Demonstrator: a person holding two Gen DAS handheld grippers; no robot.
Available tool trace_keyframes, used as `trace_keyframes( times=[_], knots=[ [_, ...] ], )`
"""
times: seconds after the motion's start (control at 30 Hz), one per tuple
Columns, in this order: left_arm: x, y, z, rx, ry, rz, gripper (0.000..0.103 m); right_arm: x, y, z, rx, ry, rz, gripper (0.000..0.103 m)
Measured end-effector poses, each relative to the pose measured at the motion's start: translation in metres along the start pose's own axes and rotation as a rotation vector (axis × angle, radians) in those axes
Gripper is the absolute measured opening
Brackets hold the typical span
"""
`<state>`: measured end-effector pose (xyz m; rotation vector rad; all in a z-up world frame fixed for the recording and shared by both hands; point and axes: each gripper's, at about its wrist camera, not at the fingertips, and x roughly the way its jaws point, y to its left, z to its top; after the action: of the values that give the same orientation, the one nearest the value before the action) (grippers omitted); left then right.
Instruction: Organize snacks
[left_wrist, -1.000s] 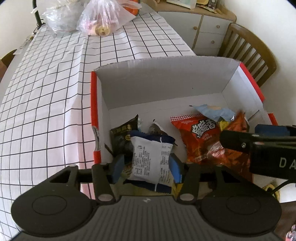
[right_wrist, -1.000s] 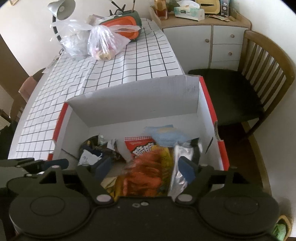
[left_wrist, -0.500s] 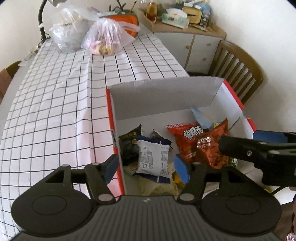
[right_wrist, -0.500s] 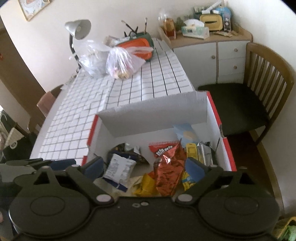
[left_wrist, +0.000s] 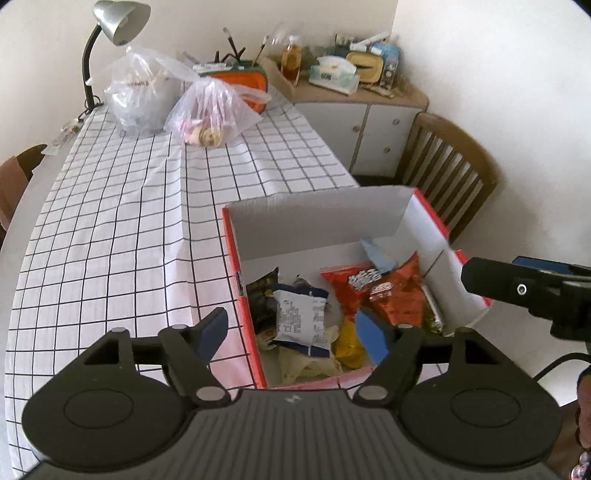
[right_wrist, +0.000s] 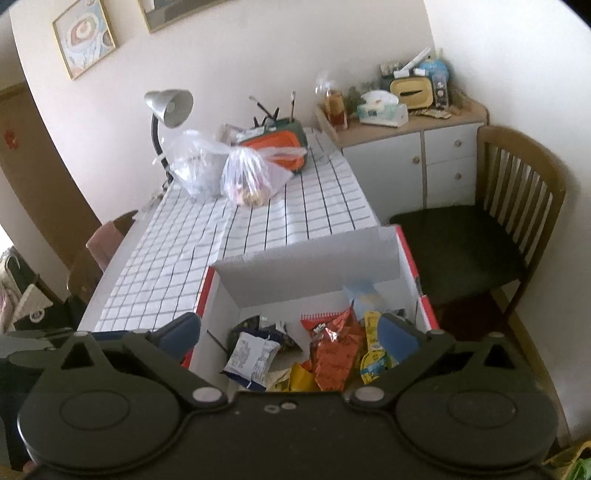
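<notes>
Left wrist view: left tongs (left_wrist: 291, 334) spread, jaws just opening, nothing between pads; white snack packet (left_wrist: 301, 322) lying loose in red-edged box (left_wrist: 231, 254), below and ahead of tongs, long axis running away from camera. Right wrist view: right tongs (right_wrist: 290, 330) spread wide, jaws also just opening, empty, above box's near edge. Left tongs judged nearer to packet.

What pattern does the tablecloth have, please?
The tablecloth is white with a black grid, clearest in the left wrist view.
</notes>
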<state>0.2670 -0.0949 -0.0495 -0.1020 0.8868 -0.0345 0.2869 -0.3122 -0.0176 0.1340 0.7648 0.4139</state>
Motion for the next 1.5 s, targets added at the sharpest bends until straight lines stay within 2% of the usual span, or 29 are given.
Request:
trace_keyframes(
  times=[0.27,0.4,0.67,0.9,1.5],
  knots=[
    [-0.025,-0.001,-0.009,-0.018,-0.056,-0.029,0.086,-0.020,0.000,-0.011,-0.034,-0.066,0.009,0.103],
    [-0.036,-0.004,-0.013,-0.022,-0.085,-0.048,0.100,-0.029,0.001,-0.016,-0.063,-0.105,-0.003,0.103],
    [-0.055,-0.013,-0.026,-0.019,-0.117,-0.057,0.100,-0.045,0.000,-0.027,-0.104,-0.168,-0.015,0.103],
    [-0.063,-0.018,-0.035,-0.029,-0.127,-0.030,0.100,-0.056,0.005,-0.036,-0.131,-0.198,-0.011,0.103],
    [-0.070,-0.017,-0.044,-0.060,-0.144,0.001,0.100,-0.058,0.007,-0.045,-0.136,-0.200,-0.025,0.103]
  ],
)
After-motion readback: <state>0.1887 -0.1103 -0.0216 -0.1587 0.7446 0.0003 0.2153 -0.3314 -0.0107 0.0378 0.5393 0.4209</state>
